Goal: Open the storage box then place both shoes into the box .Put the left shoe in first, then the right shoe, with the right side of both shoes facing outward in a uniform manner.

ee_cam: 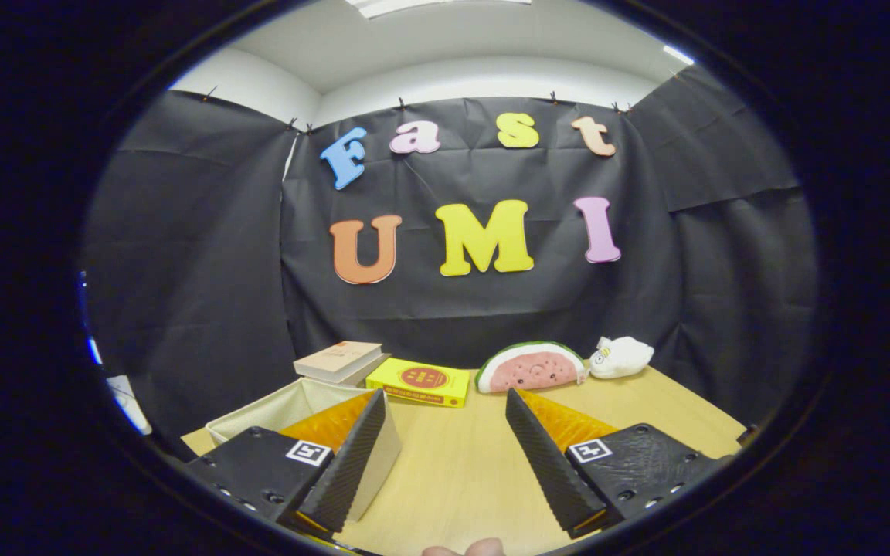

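My gripper (445,421) is open above the wooden table (460,471), with a wide gap and nothing between its fingers. A beige fabric storage box (290,401) sits on the table just behind and partly under the left finger (360,455); its top is open and I see its pale inner wall. The finger hides much of the box. The right finger (545,455) stands over bare table.
Beyond the fingers, along the far table edge, lie stacked books (341,361), a yellow box (419,381), a watermelon-slice plush (531,367) and a small white plush (621,356). The black cloth wall closes the back and sides. Fingertips of a hand (467,549) show below the gripper.
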